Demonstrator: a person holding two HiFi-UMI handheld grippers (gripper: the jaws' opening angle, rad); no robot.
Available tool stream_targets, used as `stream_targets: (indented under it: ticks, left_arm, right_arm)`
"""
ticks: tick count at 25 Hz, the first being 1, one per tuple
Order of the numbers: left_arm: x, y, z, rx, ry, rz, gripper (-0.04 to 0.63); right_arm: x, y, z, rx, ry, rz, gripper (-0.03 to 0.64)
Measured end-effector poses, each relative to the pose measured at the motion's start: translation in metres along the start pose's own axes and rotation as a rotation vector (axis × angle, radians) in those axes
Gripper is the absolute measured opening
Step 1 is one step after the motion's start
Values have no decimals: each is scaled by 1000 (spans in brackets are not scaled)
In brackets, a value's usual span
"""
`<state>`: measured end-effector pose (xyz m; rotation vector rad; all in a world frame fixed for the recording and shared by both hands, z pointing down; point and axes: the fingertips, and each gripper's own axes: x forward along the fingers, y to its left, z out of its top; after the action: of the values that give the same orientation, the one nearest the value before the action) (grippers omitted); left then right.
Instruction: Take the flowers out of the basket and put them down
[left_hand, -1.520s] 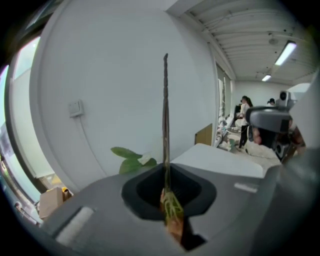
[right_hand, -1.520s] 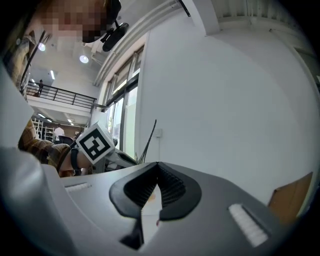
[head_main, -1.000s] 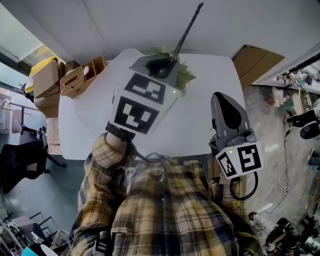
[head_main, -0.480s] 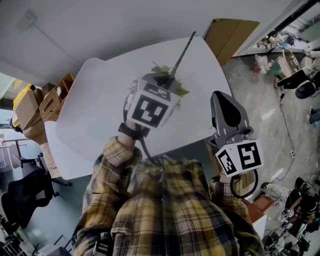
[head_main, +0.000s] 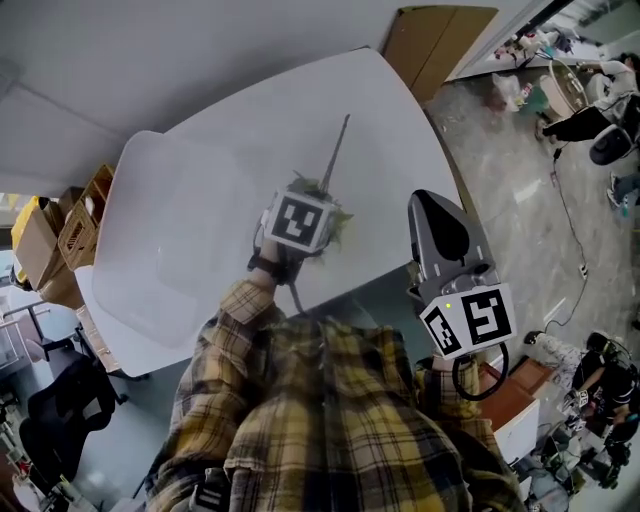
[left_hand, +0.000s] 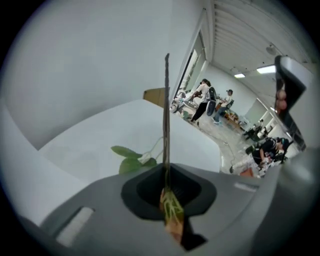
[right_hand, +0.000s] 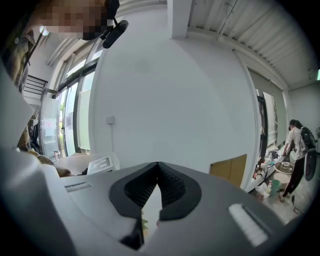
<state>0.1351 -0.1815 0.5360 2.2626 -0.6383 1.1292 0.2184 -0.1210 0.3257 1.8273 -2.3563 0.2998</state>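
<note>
A flower with a long thin dark stem (head_main: 338, 145) and green leaves (head_main: 330, 212) is in my left gripper (head_main: 312, 195), which is shut on the stem low over the white table (head_main: 200, 200). In the left gripper view the stem (left_hand: 166, 110) rises straight out of the closed jaws (left_hand: 168, 189), with two leaves (left_hand: 131, 160) beside it over the tabletop. My right gripper (head_main: 440, 215) hovers off the table's right edge, shut with nothing in it; its pads (right_hand: 170, 182) meet at the tips.
A wicker basket (head_main: 82, 222) sits on cardboard boxes (head_main: 35, 235) beyond the table's left end. A brown board (head_main: 435, 40) leans by the far corner. Cables and clutter lie on the floor to the right, where people stand (left_hand: 206, 100).
My left gripper has come down toward the table with the flower, and the stem now lies lower and closer to the surface. The right gripper shifted only slightly.
</note>
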Motion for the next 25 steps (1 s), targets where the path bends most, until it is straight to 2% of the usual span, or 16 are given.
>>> stream_targets:
  ticks: [4, 11, 18, 21, 25]
  left_arm:
    - [28, 9, -18, -47, 50, -13, 26]
    - [52, 17, -19, -84, 38, -21, 58]
    - [63, 15, -16, -123, 26, -54, 130]
    - [60, 15, -12, -125, 7, -69, 193]
    - [57, 18, -7, -118, -11, -57, 226]
  right_arm:
    - [9, -4, -15, 8, 29, -1, 3]
    - [18, -5, -32, 21, 61, 5, 3]
    - [17, -8, -37, 30, 71, -2, 3]
    - [17, -5, -38, 34, 75, -6, 5]
    - [18, -4, -37, 38, 72, -4, 5]
